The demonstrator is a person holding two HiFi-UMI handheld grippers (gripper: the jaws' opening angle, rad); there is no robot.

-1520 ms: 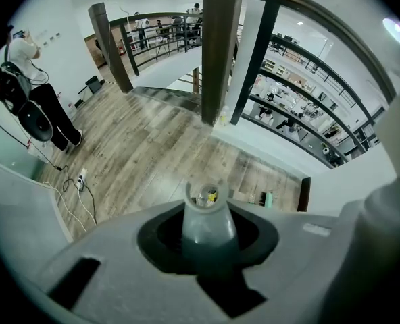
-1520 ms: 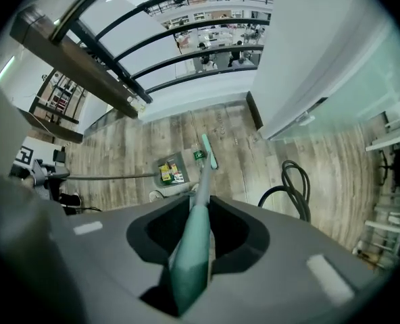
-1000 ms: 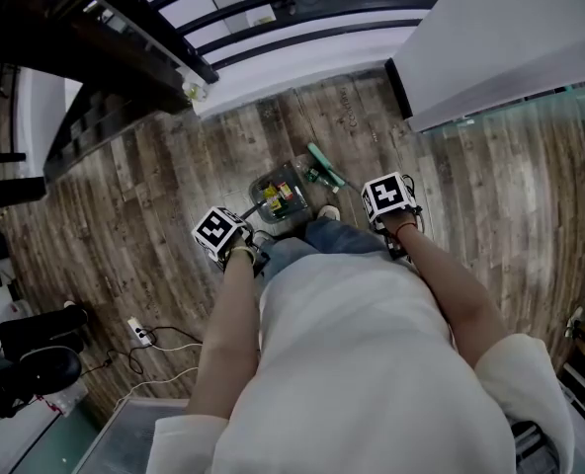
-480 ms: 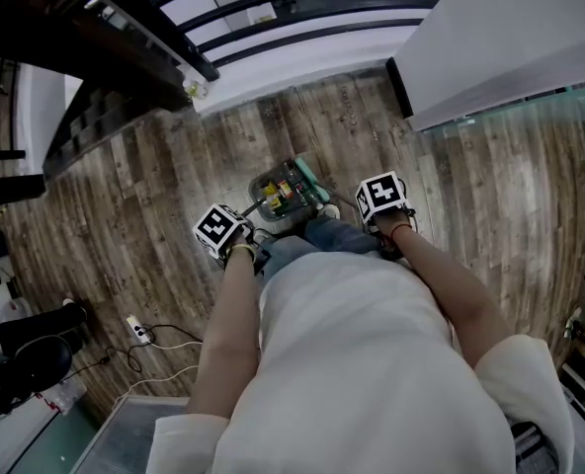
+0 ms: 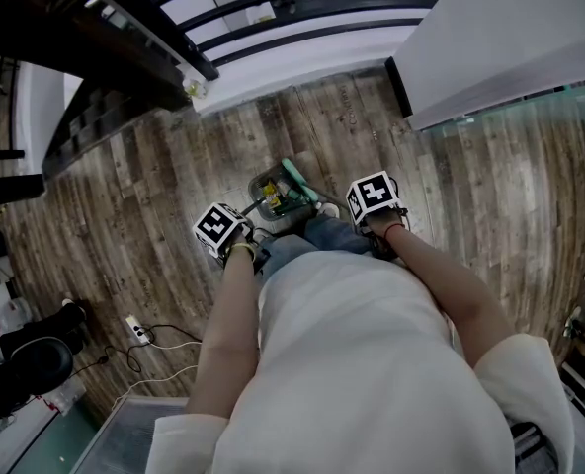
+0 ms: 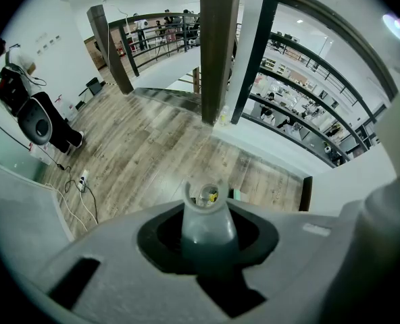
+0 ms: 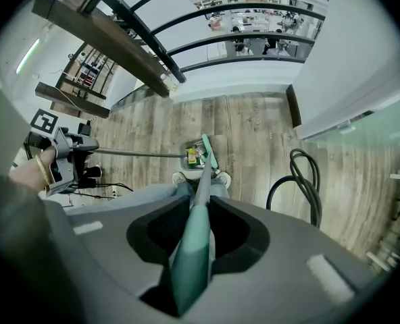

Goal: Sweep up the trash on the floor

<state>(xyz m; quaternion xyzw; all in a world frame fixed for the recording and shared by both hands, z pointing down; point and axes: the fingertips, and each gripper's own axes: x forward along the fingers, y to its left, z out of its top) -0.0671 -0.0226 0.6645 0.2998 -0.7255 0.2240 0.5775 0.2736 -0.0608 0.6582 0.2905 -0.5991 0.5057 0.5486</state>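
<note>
Gripping, left: the left gripper (image 6: 207, 252) has its jaws pinched nearly together on the grey dustpan handle (image 6: 204, 221), which runs steeply down toward the floor.
Gripping, right: the right gripper (image 7: 194, 248) has its jaws closed on the green broom handle (image 7: 190, 275) (the green sleeve fills the gap between them).
Dustpan: the dustpan (image 5: 260, 184) sits on the wooden floor (image 5: 144, 186), just ahead of the person's shoes (image 7: 221, 178).
Trash: the trash (image 5: 281, 198), yellow and green pieces, lies inside the dustpan.
Broom head: the broom head (image 5: 297, 181), green, lies along the dustpan's right side at its rim; contact cannot be confirmed.
Gripper layout: both grippers point steeply down, one on each side of the person's legs, with the dustpan between and ahead of them.
Surroundings: a black hose (image 7: 301, 181) lies coiled on the floor to the person's right. A power strip (image 5: 139, 332) with cables lies well apart on the left.
</note>
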